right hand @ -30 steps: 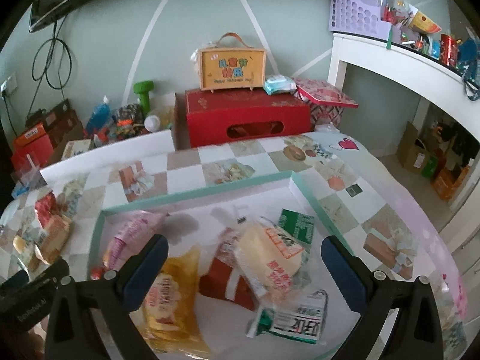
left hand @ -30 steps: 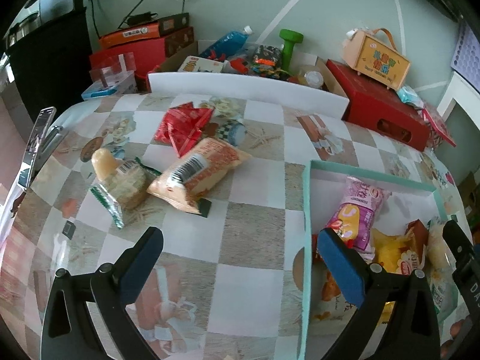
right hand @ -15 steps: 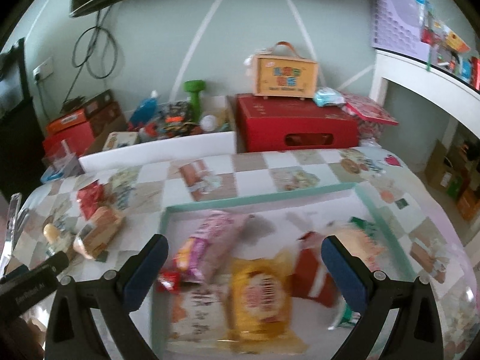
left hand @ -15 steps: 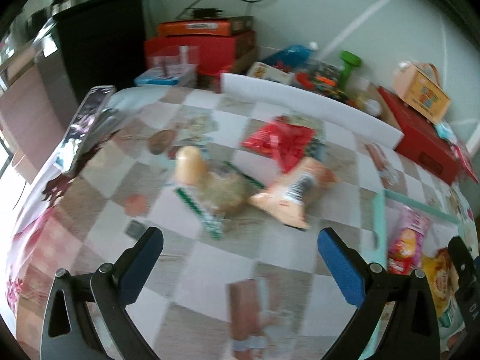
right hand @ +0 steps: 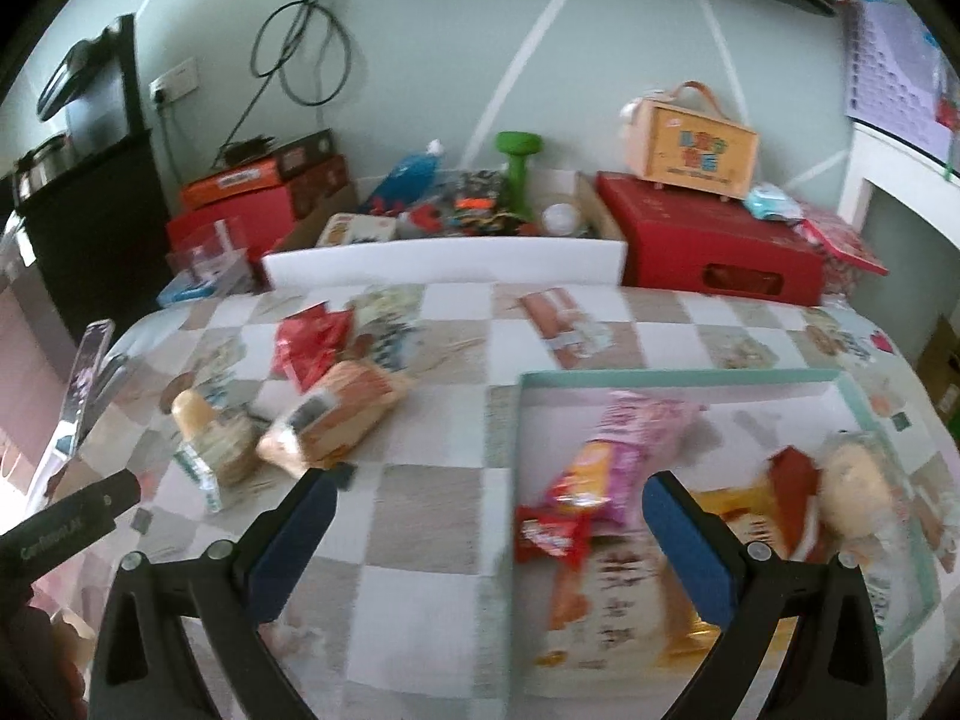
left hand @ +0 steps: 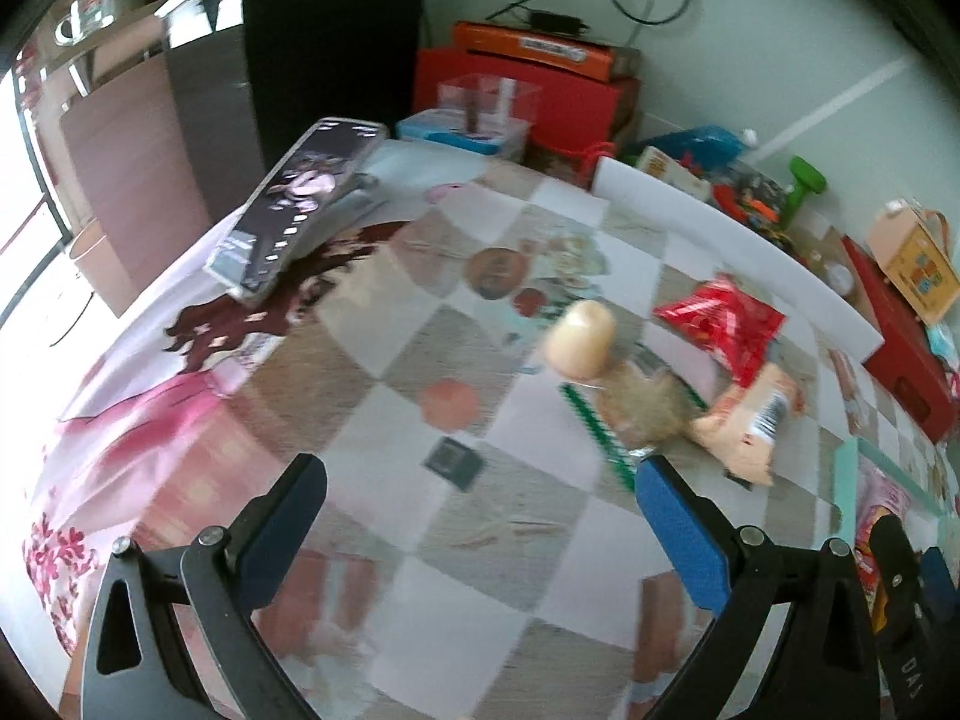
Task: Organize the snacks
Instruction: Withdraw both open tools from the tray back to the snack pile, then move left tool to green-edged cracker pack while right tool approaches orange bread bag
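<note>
Table [right hand: 432, 540], checked cloth: carries everything below

Teal-rimmed tray [right hand: 678, 373], right half of the table: the collecting place, judging by the snacks already in it — pink packet [right hand: 630, 456], small red packet [right hand: 549, 537], yellow packet [right hand: 729, 519], pale bun in a clear wrapper [right hand: 855, 489]; blur hides the rest

Loose snacks, left of the tray and well apart from it, so still to be sorted: orange bag with barcode [left hand: 753, 426], its end lying over the red packet [left hand: 723, 321]; clear-wrapped snack with green edge [left hand: 636, 408] touching the orange bag; pale bun [left hand: 582, 333] beside it

Left gripper [left hand: 477, 525]: jaws spread wide, nothing between them, over bare cloth with the loose pile ahead and to its right; probably lining up the next pick

Right gripper [right hand: 489, 531]: jaws likewise spread and empty, straddling the tray's left rim

Phone [left hand: 300, 210], propped at the far left edge: no part of the sorting
</note>
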Tool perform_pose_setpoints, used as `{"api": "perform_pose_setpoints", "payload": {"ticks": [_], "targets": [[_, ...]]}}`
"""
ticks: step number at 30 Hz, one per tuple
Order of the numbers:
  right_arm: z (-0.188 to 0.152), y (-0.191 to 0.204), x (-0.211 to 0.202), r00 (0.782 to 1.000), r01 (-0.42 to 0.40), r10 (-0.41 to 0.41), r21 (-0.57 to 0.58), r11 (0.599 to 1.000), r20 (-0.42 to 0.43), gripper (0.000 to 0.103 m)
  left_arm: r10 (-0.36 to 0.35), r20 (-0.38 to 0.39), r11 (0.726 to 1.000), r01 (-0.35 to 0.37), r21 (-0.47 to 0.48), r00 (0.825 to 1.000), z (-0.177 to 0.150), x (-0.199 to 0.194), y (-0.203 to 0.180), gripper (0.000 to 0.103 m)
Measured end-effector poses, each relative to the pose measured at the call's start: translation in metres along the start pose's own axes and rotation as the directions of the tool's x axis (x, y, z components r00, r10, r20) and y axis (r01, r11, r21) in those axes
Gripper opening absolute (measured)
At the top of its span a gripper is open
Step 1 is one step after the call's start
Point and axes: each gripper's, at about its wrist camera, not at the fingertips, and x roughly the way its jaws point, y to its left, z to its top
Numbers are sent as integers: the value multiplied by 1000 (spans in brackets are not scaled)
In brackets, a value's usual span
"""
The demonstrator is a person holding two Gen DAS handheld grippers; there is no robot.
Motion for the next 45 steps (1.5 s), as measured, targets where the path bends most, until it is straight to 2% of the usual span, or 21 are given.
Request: {"api": "perform_pose_setpoints", "payload": {"ticks": [5,11,17,23,31,37,45], "targets": [[-1,18,3,1000,-27,27,-44,999,1,103,10,-10,999,-11,-33,1000,4,7,12,102],[7,30,7,999,-48,50,-64,997,17,103,-42,-32,999,41,-21,999,13,20,1,102],[22,42,15,996,-66,71,-82,994,62,103,-80,-2,997,80,-6,997,32,25,-12,102],[29,47,41,995,-78,81,-65,995,53,103,-93,12,996,93,-8,996,44,39,-19,102],[24,55,71,995,-94,95,-70,993,15,103,-132,-16,991,132,-22,991,46,58,-27,102],[20,59,84,995,-101,100,-82,991,-13,103,-158,-52,987,159,20,986,45,72,-49,102],[16,61,96,991,-129,125,-86,988,-48,86,-171,-102,984,174,24,980,40,89,-65,102]]}}
